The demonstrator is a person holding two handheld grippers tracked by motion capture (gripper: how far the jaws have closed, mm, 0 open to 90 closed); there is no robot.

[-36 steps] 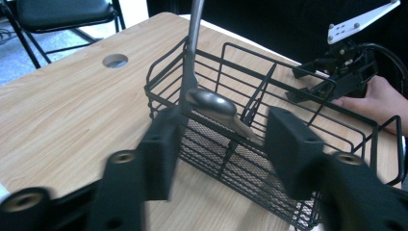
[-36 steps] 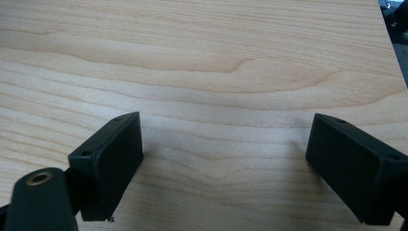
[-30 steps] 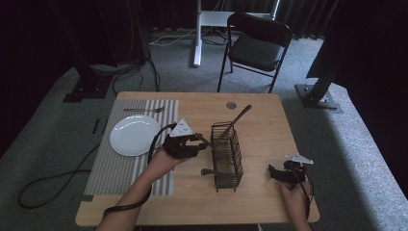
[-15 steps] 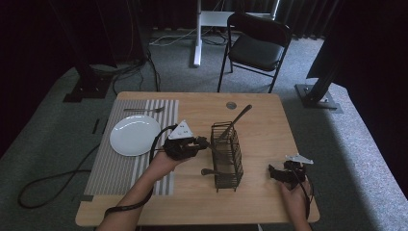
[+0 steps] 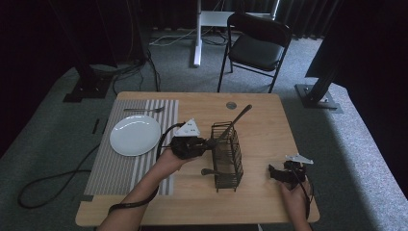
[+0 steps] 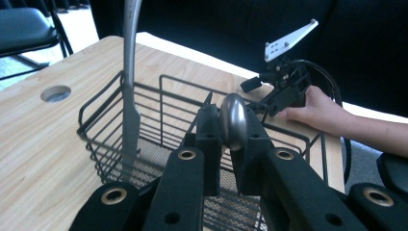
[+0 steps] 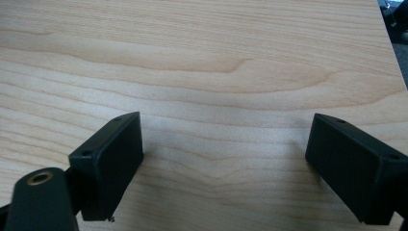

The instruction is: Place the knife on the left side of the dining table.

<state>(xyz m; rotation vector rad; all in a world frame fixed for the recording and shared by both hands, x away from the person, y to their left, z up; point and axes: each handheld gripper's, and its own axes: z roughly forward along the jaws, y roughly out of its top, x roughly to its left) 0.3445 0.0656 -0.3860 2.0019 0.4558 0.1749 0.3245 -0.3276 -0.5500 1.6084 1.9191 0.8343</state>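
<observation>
- Now the left gripper has its jaws clamped narrow on the rounded end of a metal utensil handle, at the wire basket's left wall.
- Inside the basket, a second utensil leans, its long axis slanting up toward the table's far right.
- Farther right, the right gripper rests near the table's front edge, jaws spread wide over bare wood.
- A white plate sits on the striped placemat.
</observation>
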